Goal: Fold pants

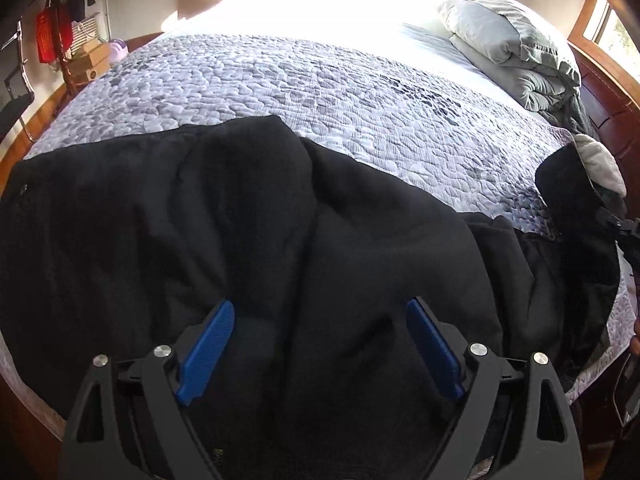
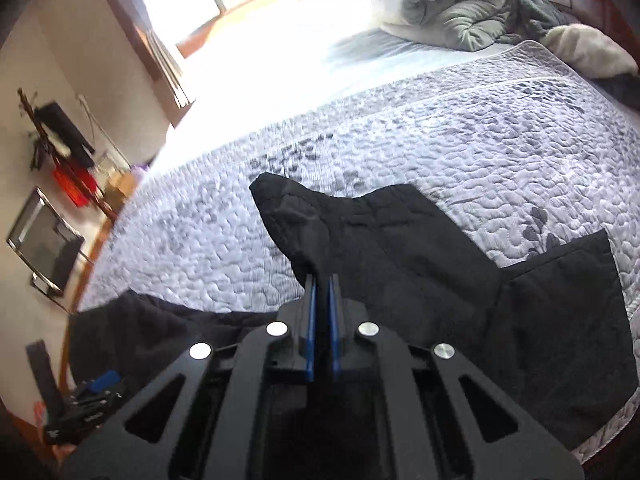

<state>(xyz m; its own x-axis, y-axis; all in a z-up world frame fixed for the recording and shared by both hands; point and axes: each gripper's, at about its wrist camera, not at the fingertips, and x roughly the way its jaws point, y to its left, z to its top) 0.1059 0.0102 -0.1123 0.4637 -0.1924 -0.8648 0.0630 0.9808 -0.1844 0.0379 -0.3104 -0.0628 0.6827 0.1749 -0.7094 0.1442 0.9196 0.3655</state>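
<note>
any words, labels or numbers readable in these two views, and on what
No text can be read in either view.
Red hanging item by the wall: faint marks, too blurred to read.
Cardboard boxes beside it: no legible label.
Black pants on the quilted bedspread: no tag or brand visible.
Left gripper seen at the edge of the right wrist view: pale marks on its body, too small to read.

The pants [image 1: 248, 216] are matt black cloth. The quilt [image 1: 304, 92] is stitched, pebbly grey fabric. The left gripper [image 1: 320, 336] has ribbed blue plastic pads [image 1: 208, 344], matt black arms and shiny metal pins. The headboard [image 1: 608, 96] is glossy wood.
</note>
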